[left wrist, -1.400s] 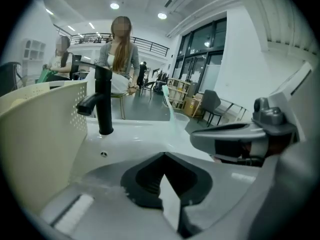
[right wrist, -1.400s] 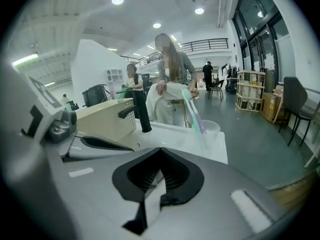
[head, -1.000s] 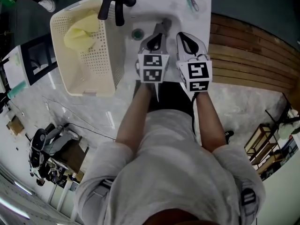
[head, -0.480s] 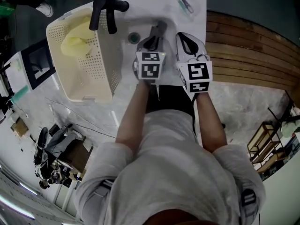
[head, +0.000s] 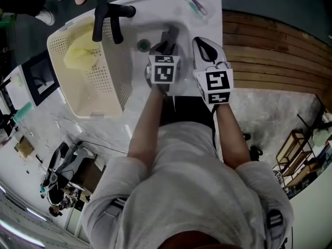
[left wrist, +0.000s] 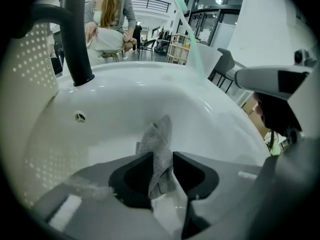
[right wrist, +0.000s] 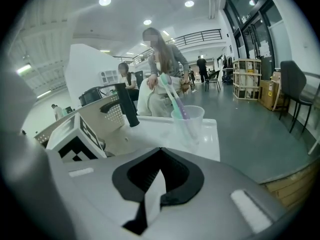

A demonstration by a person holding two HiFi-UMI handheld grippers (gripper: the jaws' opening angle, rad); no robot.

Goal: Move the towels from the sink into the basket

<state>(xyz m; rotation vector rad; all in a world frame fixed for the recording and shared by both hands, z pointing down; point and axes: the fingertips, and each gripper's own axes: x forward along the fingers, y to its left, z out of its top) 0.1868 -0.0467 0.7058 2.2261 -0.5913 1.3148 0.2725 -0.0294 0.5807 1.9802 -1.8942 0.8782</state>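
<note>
- The step in hand is judged to be the pick-up of the small grey woven towel (left wrist: 159, 144), which stands in a crumpled peak at the bottom of the white ceramic sink (left wrist: 125, 94).
- The left gripper (left wrist: 162, 159) is pointed steeply down into the sink. Its jaws have just been opening and are now set apart on either side of the towel, with no squeeze on the cloth seen yet.
- The right gripper (right wrist: 159, 156) is held at the sink's right edge, tilted less steeply, its jaws together on nothing.
- Next, the left jaws need to be closed on the cloth, which is then to be lifted and carried to the cream perforated plastic basket (head: 98, 71) just left of the sink, where a yellow towel (head: 78, 53) is already laid.
</note>
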